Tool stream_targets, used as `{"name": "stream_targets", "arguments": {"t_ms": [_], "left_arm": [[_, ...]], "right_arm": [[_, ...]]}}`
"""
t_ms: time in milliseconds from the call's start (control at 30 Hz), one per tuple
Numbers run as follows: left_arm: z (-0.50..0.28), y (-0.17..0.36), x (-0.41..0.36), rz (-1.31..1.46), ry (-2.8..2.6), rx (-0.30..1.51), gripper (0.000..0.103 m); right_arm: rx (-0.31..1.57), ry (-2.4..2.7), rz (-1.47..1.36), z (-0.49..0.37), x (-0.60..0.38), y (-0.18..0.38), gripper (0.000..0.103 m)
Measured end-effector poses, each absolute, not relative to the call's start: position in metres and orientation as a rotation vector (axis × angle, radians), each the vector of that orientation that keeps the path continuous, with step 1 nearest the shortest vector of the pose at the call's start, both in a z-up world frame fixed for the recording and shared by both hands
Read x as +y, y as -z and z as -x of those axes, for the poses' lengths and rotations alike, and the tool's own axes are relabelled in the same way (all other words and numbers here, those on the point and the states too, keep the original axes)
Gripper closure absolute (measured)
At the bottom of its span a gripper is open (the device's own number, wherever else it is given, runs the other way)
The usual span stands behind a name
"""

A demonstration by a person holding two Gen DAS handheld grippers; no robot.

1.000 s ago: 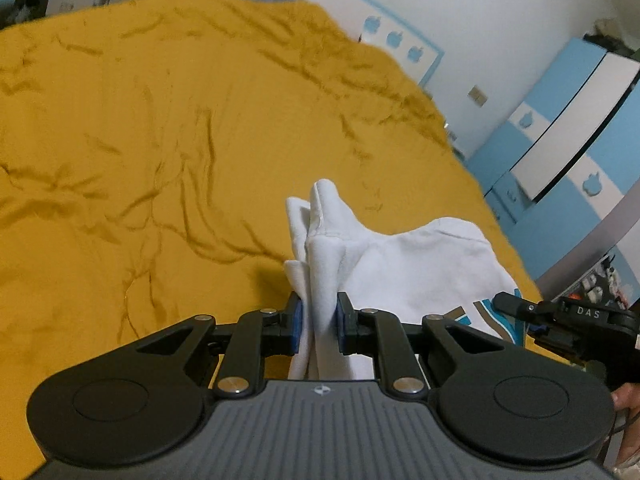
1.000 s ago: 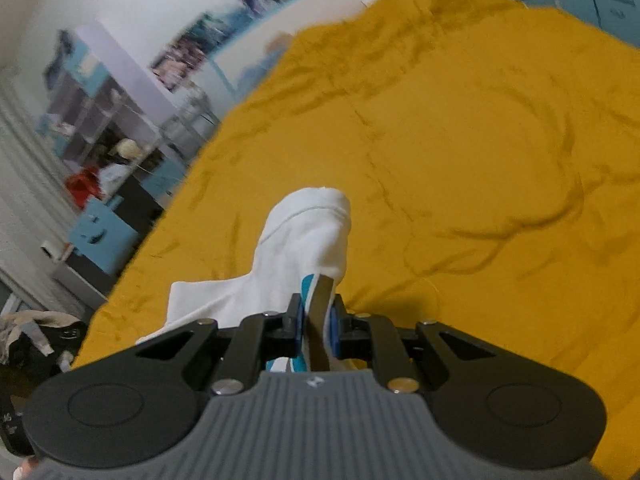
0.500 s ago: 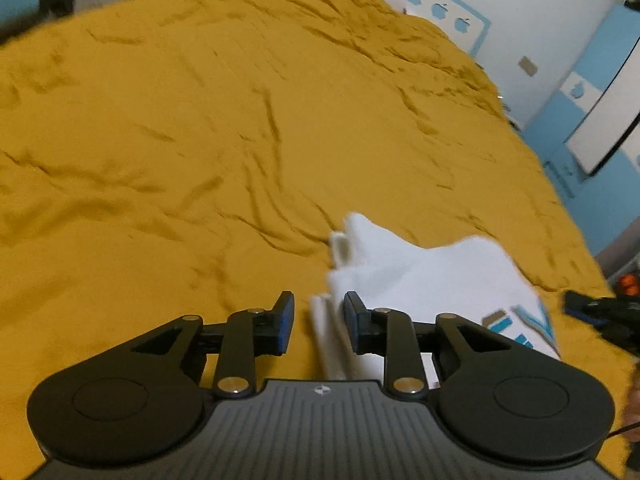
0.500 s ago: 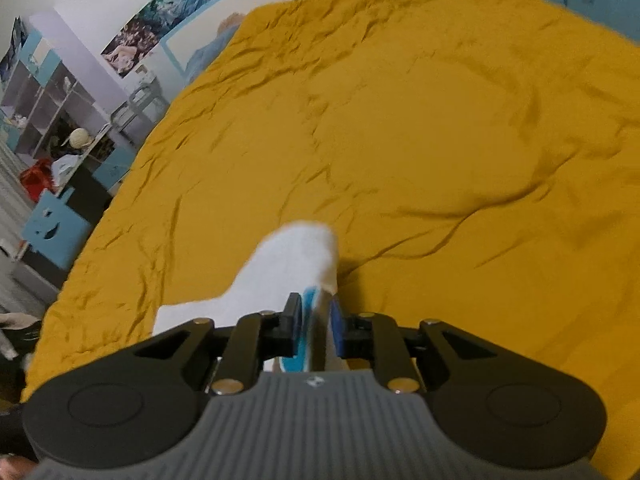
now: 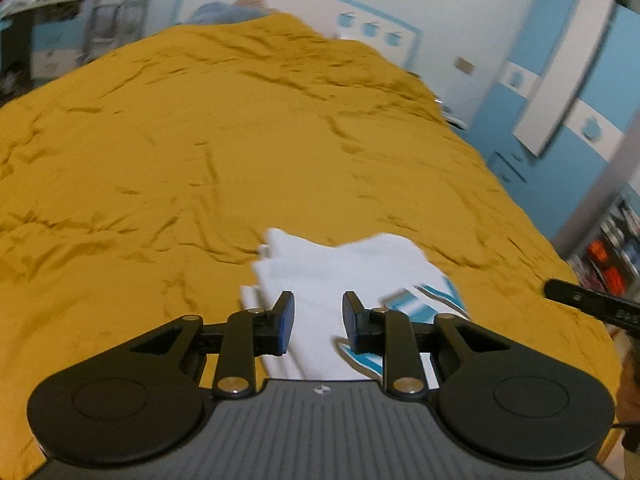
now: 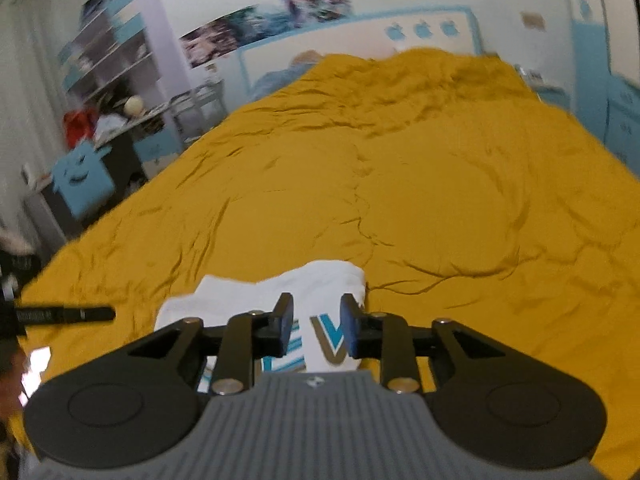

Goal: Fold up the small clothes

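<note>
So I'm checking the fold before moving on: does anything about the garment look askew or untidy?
Slightly. The white garment lies folded on the yellow bedspread, but layered edges stick out unevenly at its far left corner. Both the left gripper and right gripper are open, holding nothing.

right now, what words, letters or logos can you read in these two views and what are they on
"V": a blue and tan letter printed on the white shirt, seen between the open fingers of the right hand-held gripper; the rest of the print is hidden.
White marking on the other gripper's black finger: too blurred to read.
Posters on the wall: too blurred to read.
Apple shapes on the headboard: pictures, no words.
</note>
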State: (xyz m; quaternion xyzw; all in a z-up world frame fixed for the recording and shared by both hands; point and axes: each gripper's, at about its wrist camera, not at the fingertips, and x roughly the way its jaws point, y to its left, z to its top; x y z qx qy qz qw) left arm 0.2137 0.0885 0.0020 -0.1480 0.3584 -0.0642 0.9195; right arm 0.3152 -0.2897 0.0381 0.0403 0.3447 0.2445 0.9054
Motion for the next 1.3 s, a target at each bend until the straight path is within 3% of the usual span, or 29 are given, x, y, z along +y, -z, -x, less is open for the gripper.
{"name": "stream_targets", "arguments": {"t_ms": [300, 467, 933, 1233, 1300], "left_arm": [[-0.166, 0.007, 0.059, 0.224, 0.225, 0.757, 0.074], [-0.145, 0.031, 0.052, 0.224, 0.21, 0.81, 0.084], [-0.143, 0.095, 0.047, 0.203, 0.185, 0.956, 0.087], [-0.139, 0.072, 0.051, 0.218, 0.194, 0.93, 0.087], [-0.136, 0.061, 0.048, 0.2, 0.19, 0.905, 0.085]], "right_arm": [[0.71, -0.547, 0.053, -0.241, -0.293, -0.025, 0.076], [0.748, -0.552, 0.152, -0.209, -0.287, 0.008, 0.077], [0.882, -0.542, 0.162, -0.206, -0.288, 0.085, 0.076], [0.899, -0.527, 0.16, -0.214, -0.285, 0.075, 0.076], [0.88, -0.526, 0.182, -0.21, -0.283, 0.067, 0.072]]}}
